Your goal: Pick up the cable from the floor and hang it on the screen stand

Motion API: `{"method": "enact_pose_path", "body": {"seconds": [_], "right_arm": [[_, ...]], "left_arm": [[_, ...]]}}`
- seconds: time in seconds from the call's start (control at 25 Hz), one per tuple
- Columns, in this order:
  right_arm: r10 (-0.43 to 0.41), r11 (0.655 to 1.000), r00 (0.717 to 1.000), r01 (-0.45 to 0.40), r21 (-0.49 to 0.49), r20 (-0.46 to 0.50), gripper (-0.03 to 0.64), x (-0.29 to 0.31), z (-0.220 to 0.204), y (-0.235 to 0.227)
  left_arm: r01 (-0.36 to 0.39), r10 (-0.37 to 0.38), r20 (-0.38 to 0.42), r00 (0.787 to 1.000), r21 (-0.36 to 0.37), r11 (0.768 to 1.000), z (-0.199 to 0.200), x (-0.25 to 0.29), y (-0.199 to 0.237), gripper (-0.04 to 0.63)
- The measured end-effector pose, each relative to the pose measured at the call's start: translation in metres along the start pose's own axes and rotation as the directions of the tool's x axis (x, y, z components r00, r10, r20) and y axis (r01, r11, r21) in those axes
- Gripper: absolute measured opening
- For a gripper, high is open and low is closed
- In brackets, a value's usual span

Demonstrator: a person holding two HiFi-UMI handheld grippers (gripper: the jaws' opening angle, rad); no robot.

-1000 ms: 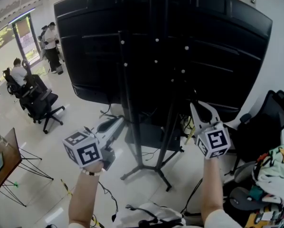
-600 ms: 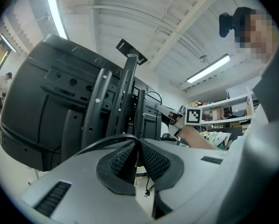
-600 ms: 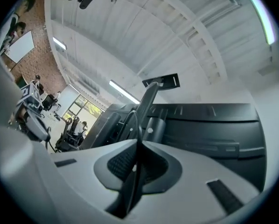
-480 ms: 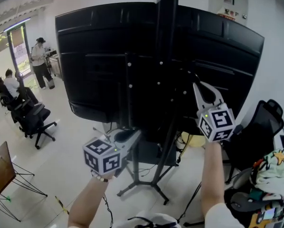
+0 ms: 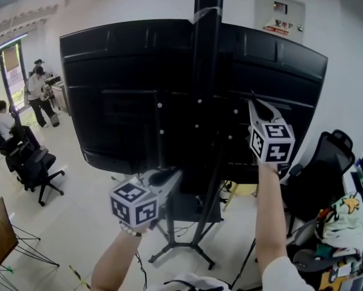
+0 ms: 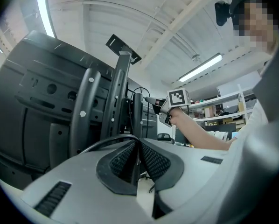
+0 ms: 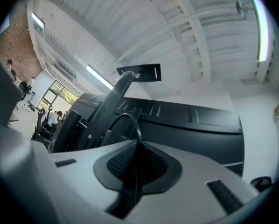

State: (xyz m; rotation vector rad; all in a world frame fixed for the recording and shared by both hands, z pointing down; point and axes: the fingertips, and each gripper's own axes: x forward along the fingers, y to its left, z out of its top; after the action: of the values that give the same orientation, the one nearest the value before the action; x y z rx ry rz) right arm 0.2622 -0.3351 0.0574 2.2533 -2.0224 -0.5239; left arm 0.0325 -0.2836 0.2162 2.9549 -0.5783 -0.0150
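Beside the stand (image 5: pixel 206 59), low and to its left in the head view, sits the left gripper (image 6: pixel 138 148). Its jaws are pressed together on the cable (image 6: pixel 107 139), which leaves the pads as a thin black arc bending away to the left. The right gripper (image 7: pixel 137 153), higher and near the stand's right, has its jaws likewise pinched on the cable, which rises from the pads in a small loop. The cable is thus off the floor (image 5: pixel 78 223) and held at two places, in front of the stand and not yet resting on it. The run between the two grips cannot be traced against the dark back of the screen (image 5: pixel 115 83), which the stand carries. A bracket (image 7: pixel 144 72) caps the stand well above both grippers.

Step in hand, as judged: carrying the cable up to the stand for hanging. To do it well:
- Keep both pinches firm.
- Leave some slack between the grips so neither end is tugged out.
- Bring the span over a projecting part of the stand rather than against the flat screen.
- Lower it until the stand takes its weight.

Only then should either pair of jaws part. A release made sooner would likely drop the cable to the floor.
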Motion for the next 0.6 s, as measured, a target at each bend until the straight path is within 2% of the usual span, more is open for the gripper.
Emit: {"method": "enact_pose_path", "body": {"seconds": [0.2, 0.36, 0.48, 0.6], "right_arm": [[-0.072, 0.995, 0.993, 0.065, -0.073, -0.097, 0.031, 0.013, -0.001, -0.017], [-0.143, 0.984, 0.971, 0.118, -0.135, -0.194, 0.031, 0.016, -0.015, -0.043], [-0.174, 0.974, 0.948, 0.124, -0.192, -0.268, 0.031, 0.007, -0.036, -0.054], [-0.166, 0.973, 0.944, 0.11, -0.203, -0.285, 0.031, -0.004, -0.05, -0.049]], "left_arm": [[0.021, -0.021, 0.025, 0.999, 0.002, 1.0, 0.016, 0.007, 0.005, 0.015], [0.058, -0.058, 0.031, 0.998, -0.007, 0.998, 0.019, 0.013, 0.0, 0.015], [0.083, -0.083, 0.032, 0.996, -0.01, 0.996, 0.019, 0.014, -0.004, 0.015], [0.097, -0.096, 0.033, 0.995, -0.014, 0.995, 0.017, 0.015, -0.004, 0.015]]}}
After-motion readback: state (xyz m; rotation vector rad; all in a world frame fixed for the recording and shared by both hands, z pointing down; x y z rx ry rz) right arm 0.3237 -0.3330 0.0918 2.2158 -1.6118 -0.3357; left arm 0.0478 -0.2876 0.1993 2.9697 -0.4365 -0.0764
